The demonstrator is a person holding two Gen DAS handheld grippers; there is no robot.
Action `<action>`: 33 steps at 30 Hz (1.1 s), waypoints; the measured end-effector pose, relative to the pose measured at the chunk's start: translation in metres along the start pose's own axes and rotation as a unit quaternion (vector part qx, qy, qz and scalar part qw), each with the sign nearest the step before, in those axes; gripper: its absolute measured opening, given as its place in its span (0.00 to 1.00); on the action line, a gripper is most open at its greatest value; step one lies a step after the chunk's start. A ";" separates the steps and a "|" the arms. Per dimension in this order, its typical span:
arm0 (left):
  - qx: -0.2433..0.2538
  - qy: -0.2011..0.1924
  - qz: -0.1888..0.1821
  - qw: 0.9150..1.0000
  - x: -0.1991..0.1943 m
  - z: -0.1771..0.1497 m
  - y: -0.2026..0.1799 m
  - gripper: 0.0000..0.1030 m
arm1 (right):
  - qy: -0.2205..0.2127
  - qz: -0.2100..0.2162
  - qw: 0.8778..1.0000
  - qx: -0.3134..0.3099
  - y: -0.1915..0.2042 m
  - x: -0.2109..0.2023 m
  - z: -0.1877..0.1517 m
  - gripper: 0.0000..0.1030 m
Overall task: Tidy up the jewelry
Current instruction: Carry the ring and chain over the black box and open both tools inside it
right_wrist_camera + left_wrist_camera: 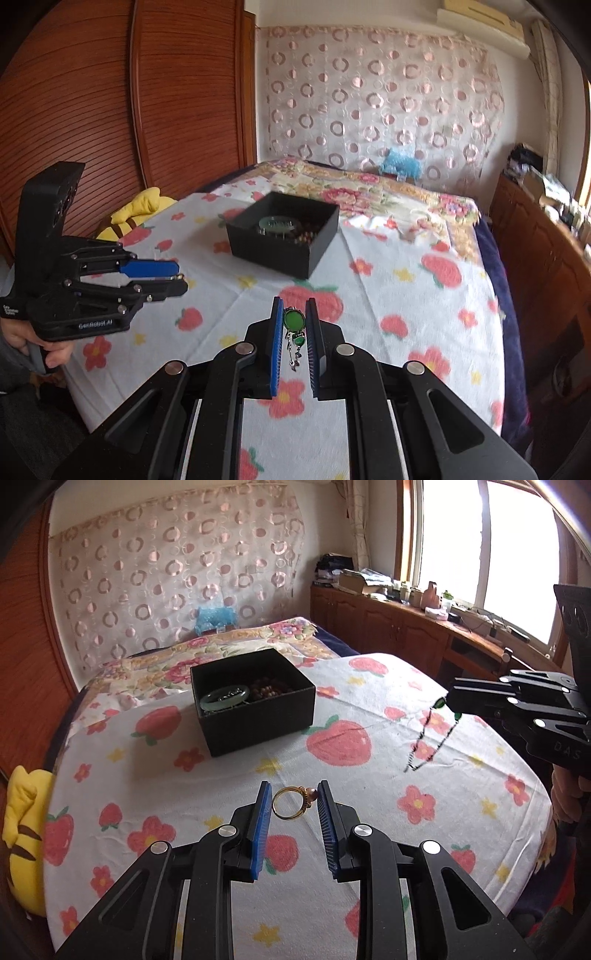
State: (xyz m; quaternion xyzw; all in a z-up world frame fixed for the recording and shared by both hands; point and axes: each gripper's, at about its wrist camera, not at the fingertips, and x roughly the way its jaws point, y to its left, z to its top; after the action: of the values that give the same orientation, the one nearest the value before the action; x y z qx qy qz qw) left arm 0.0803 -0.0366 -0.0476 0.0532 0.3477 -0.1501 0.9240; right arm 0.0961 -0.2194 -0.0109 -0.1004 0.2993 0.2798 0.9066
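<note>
A gold ring with a pink stone is pinched between the blue pads of my left gripper, lifted above the strawberry-print sheet. My right gripper is shut on a green-stone bracelet; its dark chain dangles below the fingers in the left wrist view. The right gripper hovers to the right of a black open box holding a pale green bangle and brown beads. The box lies ahead of both grippers. The left gripper is at the left in the right wrist view.
The bed sheet ends in a rounded near edge. A yellow plush toy lies at the bed's left side. A wooden wardrobe stands left, wooden cabinets with clutter under a window right. A hand holds the left gripper's handle.
</note>
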 end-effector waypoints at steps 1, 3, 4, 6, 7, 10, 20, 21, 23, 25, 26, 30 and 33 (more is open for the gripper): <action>-0.003 -0.004 0.001 1.000 0.000 0.002 0.002 0.23 | -0.001 -0.001 1.000 -0.004 0.000 0.002 0.006 0.13; -0.006 -0.010 0.005 1.000 0.001 0.007 0.006 0.23 | -0.004 -0.002 1.000 -0.011 0.000 0.008 0.017 0.13; -0.007 -0.011 0.006 1.000 0.001 0.008 0.007 0.23 | -0.005 -0.002 1.000 -0.014 -0.001 0.012 0.023 0.13; -0.010 -0.016 0.008 1.000 0.001 0.012 0.011 0.23 | -0.006 -0.002 1.000 -0.017 -0.003 0.020 0.033 0.13; -0.012 -0.018 0.010 1.000 0.001 0.015 0.014 0.23 | -0.007 0.001 1.000 -0.016 -0.006 0.026 0.040 0.13; -0.018 -0.023 0.015 0.999 0.003 0.022 0.022 0.23 | -0.011 0.011 1.000 -0.010 -0.010 0.036 0.055 0.13; -0.034 -0.030 0.023 0.999 0.014 0.042 0.044 0.23 | -0.030 0.035 0.999 -0.005 -0.023 0.068 0.098 0.13; -0.035 -0.030 0.023 0.999 0.015 0.044 0.045 0.23 | -0.031 0.038 0.999 -0.006 -0.023 0.071 0.101 0.13; -0.037 -0.029 0.023 0.999 0.020 0.048 0.049 0.23 | -0.034 0.042 0.999 -0.008 -0.023 0.077 0.106 0.13; -0.039 -0.027 0.023 0.999 0.025 0.052 0.053 0.23 | -0.033 0.046 0.998 -0.009 -0.024 0.086 0.110 0.13; -0.039 -0.026 0.023 0.999 0.027 0.054 0.054 0.23 | -0.033 0.047 0.998 -0.009 -0.024 0.090 0.112 0.13; -0.037 -0.021 0.023 0.999 0.038 0.060 0.059 0.23 | -0.026 0.054 0.998 -0.007 -0.026 0.108 0.118 0.13; -0.038 -0.018 0.023 0.999 0.046 0.064 0.064 0.23 | -0.015 0.057 0.998 -0.005 -0.027 0.123 0.119 0.13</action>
State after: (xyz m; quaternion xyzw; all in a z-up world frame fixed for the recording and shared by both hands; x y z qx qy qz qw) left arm 0.1734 0.0006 -0.0305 0.0228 0.3349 -0.1167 0.9347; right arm 0.2516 -0.1449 0.0112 -0.0835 0.2894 0.3344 0.8930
